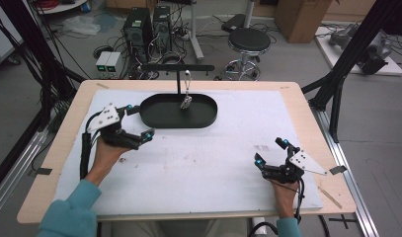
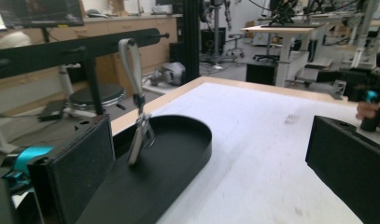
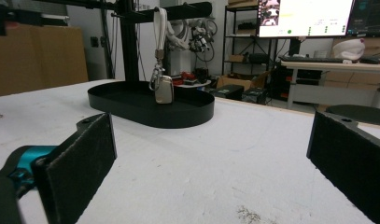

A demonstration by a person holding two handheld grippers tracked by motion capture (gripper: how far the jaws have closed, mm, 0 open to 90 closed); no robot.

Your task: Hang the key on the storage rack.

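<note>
White table mat (image 1: 198, 163), black tray (image 1: 161, 117), hanging keyring (image 1: 186, 101), no readable writing.

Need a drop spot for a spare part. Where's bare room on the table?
Widest free patch: the white mat between the left gripper and right gripper, in front of the black tray. Also free: the mat right of the tray. Crowded: the tray itself, where the key fob hangs from the stand, and its left end by the left gripper.

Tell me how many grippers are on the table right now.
2. The left gripper sits at the left beside the black tray, fingers open. The right gripper rests near the table's front right, fingers open too.
</note>
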